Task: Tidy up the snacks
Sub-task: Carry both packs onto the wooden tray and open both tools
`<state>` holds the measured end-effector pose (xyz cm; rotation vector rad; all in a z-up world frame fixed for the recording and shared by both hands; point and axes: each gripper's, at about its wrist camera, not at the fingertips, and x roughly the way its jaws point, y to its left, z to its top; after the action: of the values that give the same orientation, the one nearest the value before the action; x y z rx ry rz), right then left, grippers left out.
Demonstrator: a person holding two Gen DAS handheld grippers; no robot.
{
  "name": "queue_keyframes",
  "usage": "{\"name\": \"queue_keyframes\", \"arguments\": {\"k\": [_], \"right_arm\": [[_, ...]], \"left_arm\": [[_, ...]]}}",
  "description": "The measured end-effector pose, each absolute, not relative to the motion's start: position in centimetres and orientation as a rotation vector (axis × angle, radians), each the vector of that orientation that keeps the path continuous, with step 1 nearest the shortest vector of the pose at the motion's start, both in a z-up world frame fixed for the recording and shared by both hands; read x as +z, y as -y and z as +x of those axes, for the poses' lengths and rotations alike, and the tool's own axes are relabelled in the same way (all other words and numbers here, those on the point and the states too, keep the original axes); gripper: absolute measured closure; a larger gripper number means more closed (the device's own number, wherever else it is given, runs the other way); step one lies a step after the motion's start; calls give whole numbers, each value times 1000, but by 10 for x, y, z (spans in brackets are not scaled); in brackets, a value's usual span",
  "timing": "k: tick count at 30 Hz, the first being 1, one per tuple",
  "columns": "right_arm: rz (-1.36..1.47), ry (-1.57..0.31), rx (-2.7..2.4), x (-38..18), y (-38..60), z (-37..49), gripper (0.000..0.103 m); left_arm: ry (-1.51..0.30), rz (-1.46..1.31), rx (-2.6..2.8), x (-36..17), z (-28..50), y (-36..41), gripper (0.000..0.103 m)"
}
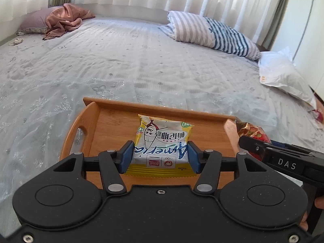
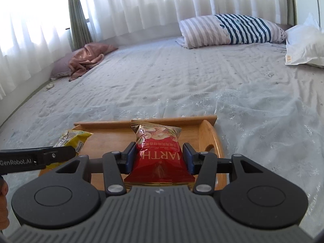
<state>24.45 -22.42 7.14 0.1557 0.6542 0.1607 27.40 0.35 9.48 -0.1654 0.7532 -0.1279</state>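
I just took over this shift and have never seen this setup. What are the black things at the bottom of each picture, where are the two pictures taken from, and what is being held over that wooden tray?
There is no robot arm here. A person holds a hand-held gripper in each hand, and each one carries a wide-angle camera looking forward along its two blue-padded fingers. The black shape low in each picture is that gripper's own body.

The left wrist view shows the left gripper shut on a yellow and white snack packet. The right wrist view shows the right gripper shut on a red snack bag. Each gripper also shows at the edge of the other's picture.

Both packets are over a wooden tray with cut-out handles, which sits on a bed. Further back lie a striped pillow, a white pillow and a crumpled brown cloth.
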Motion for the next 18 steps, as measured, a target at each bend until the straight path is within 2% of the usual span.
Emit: {"name": "queue_keyframes", "arguments": {"k": [8,18], "right_arm": [[141,-740,102,28,219,299,50],[119,-732,92,4,218,315,50]], "left_arm": [[-800,-173,-63,47,336,7,50],[-805,-117,-66,12,360,25,49]]}}
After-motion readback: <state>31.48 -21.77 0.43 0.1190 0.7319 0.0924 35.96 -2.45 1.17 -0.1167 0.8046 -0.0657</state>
